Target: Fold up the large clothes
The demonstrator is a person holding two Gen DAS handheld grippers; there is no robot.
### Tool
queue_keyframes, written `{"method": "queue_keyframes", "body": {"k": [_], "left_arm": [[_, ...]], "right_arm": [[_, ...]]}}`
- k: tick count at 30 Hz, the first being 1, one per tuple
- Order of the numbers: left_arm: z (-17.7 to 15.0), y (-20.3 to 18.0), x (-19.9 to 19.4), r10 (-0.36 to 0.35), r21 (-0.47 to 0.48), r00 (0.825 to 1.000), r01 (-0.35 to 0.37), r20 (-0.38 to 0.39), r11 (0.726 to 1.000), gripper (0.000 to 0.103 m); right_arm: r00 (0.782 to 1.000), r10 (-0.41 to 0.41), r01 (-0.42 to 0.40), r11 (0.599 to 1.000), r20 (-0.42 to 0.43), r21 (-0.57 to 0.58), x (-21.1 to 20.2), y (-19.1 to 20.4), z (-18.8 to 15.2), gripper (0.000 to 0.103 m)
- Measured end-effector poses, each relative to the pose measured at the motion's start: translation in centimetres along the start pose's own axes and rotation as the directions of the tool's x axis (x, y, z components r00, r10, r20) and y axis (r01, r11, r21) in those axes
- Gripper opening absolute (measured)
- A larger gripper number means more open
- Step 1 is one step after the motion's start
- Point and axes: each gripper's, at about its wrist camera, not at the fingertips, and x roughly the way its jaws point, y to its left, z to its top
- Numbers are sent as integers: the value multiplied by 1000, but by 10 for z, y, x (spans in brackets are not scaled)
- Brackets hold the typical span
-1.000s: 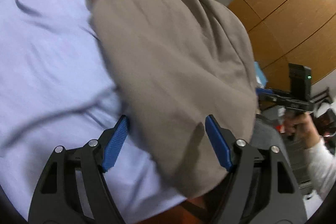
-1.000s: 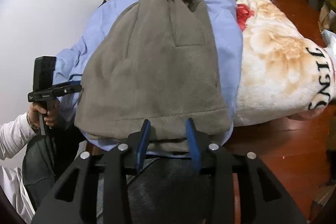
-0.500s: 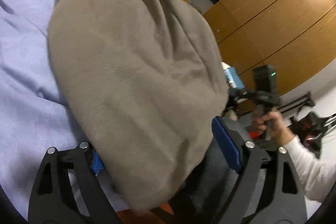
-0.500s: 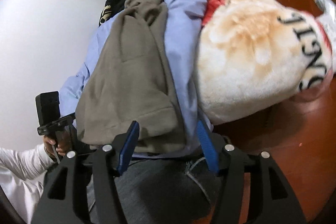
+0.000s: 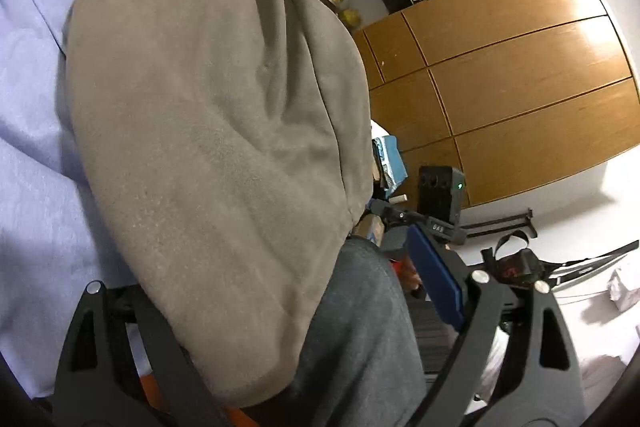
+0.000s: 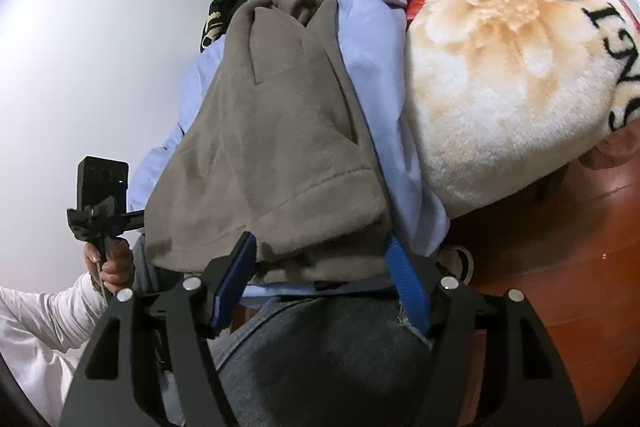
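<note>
Garment: taupe fleece top (image 5: 208,131), lying lengthwise on the bed, its hem (image 6: 280,223) hanging over the near edge.
Sheet: pale blue sheet (image 5: 36,219) under the top, showing on both sides of it.
Left claw: left claw (image 5: 280,311) spread wide at the hem corner; the fabric drapes over its left finger and hides it, the right blue pad (image 5: 436,283) stands clear beside the cloth, so nothing is pinched.
Right claw: right claw (image 6: 320,283) spread wide just below the hem, both blue pads (image 6: 234,283) at the fabric's edge, no grip on it.
Blanket: cream floral blanket (image 6: 500,75) beside the sheet, bulging over the bed's end.
Jeans: the person's grey jeans (image 6: 320,359) right under both claws.
Wardrobe: wooden wardrobe (image 5: 512,83) beyond the bed.
Floor: red-brown floor (image 6: 560,251) under the blanket.
</note>
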Motion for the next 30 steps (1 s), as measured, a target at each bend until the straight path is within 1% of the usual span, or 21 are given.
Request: {"method": "queue_keyframes", "body": {"k": [3, 5, 8, 10, 12, 14, 17, 19, 21, 23, 25, 26, 28, 29, 30], "left_arm": [[7, -9, 4, 46, 30, 997, -45, -57, 999, 86], [6, -15, 3, 71, 45, 994, -68, -85, 997, 86], [-1, -11, 10, 105, 16, 982, -103, -156, 995, 86], [-6, -1, 14, 111, -7, 978, -114, -175, 993, 86], [-12, 6, 18, 140, -38, 969, -151, -205, 988, 86], [-17, 5, 15, 156, -56, 966, -170, -205, 984, 86], [-22, -12, 4, 161, -32, 975, -167, -156, 985, 86], [-20, -15, 7, 165, -28, 973, -172, -161, 985, 86], [-14, -5, 20, 182, -35, 966, -192, -185, 981, 86], [-6, 10, 31, 209, -61, 961, -223, -181, 973, 86], [6, 19, 40, 196, -119, 964, -219, -178, 968, 86], [14, 14, 42, 182, -128, 968, -205, -175, 970, 86], [24, -8, 38, 170, -75, 973, -183, -154, 980, 86], [30, -24, 34, 163, -35, 978, -169, -134, 985, 86], [33, -32, 29, 153, -19, 982, -156, -111, 988, 86]], "right_arm": [[1000, -1, 1, 1000, 12, 12, -7, -2, -5, 67], [1000, -2, 2, 1000, 16, 11, -9, -1, -8, 67], [1000, 3, -3, 1000, 30, 17, -15, -3, -14, 68], [999, -5, 3, 1000, 41, 28, -14, -6, -12, 69], [999, -3, 0, 999, 50, 43, -15, -8, -15, 69], [999, -3, 0, 999, 49, 50, -14, -10, -17, 69], [999, 1, -3, 999, 44, 45, -12, -10, -18, 69], [999, 4, -6, 999, 48, 46, -11, -8, -17, 69], [998, 12, -15, 998, 57, 55, -9, -9, -14, 69], [998, 11, -14, 998, 61, 62, -7, -9, -11, 69], [998, 7, -11, 998, 61, 62, -6, -5, -9, 69], [998, 7, -11, 998, 61, 55, -7, -2, -9, 69], [998, 17, -19, 999, 62, 41, -10, 3, -11, 69], [998, 20, -22, 999, 64, 37, -12, 4, -12, 69], [997, 21, -24, 999, 70, 37, -15, 4, -13, 70]]}}
